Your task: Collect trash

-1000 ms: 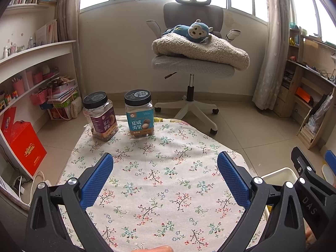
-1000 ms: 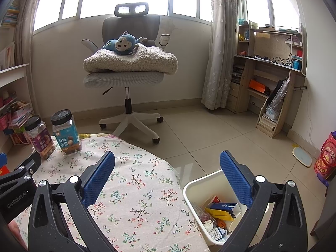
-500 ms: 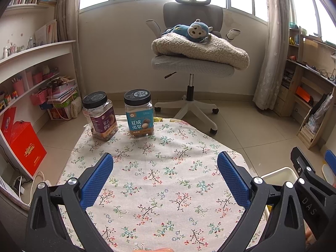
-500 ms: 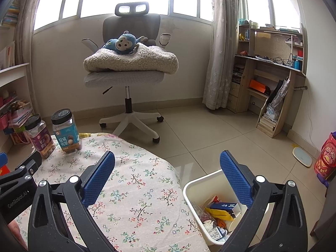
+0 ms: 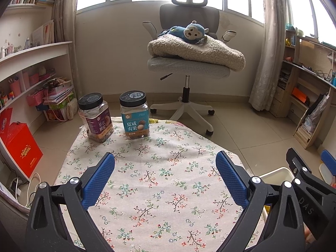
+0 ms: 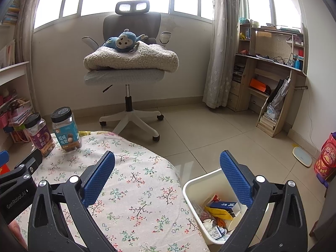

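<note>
A white trash bin [image 6: 194, 185] stands on the floor right of the table, holding wrappers, a blue box [image 6: 223, 205] and paper scraps; its rim shows in the left wrist view [image 5: 277, 172]. My left gripper [image 5: 165, 179] is open and empty above the floral tablecloth [image 5: 155, 180]. My right gripper [image 6: 167, 178] is open and empty, over the table's right edge and the bin. Two snack jars stand at the table's far left: a purple-label jar [image 5: 95, 117] and a blue-label jar [image 5: 135, 115]. I see no loose trash on the cloth.
A grey office chair [image 5: 187, 67] with a blanket and a blue plush monkey [image 5: 193, 32] stands behind the table. Shelves and a red box [image 5: 20, 147] are at left. A wooden desk unit [image 6: 273, 79] is at right. A red bag [image 6: 326, 157] sits far right.
</note>
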The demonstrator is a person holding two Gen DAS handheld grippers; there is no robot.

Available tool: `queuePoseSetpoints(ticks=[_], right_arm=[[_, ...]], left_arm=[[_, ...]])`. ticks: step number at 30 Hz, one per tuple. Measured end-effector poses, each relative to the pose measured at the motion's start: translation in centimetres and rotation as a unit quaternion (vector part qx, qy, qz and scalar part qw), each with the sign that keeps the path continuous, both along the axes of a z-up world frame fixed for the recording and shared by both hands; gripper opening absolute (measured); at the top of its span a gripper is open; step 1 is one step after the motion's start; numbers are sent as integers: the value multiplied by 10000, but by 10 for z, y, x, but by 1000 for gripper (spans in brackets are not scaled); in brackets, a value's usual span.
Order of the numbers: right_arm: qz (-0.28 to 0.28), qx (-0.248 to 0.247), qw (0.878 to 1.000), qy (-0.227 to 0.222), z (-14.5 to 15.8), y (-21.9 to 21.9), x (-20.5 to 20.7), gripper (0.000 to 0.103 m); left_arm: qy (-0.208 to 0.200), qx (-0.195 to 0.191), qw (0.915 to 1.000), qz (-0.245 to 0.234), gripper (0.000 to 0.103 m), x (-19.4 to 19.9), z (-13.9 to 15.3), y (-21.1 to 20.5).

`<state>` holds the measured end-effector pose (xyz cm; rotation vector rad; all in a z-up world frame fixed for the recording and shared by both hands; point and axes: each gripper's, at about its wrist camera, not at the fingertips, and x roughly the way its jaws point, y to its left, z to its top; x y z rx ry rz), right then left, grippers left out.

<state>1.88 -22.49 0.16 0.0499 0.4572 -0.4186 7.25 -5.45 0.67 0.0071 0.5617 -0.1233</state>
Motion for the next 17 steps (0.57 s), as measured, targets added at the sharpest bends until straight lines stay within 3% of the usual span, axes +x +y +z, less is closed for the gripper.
queuePoseSetpoints(ticks=[3, 9, 13, 17], right_arm=[[-10, 5, 10000, -3, 0, 0, 0, 96], [-32, -10, 10000, -13, 1, -2, 0, 96], [-82, 17, 10000, -44, 2, -6, -1, 96], [-100, 16, 9999, -67, 4, -8, -2, 96]], left_arm=[[29, -20, 10000, -54, 88, 1, -1, -1], [36, -130, 9999, -62, 88, 2, 1, 0], [-58, -94, 9999, 84, 97, 0, 5, 0], [50, -124, 9999, 93, 97, 3, 3, 2]])
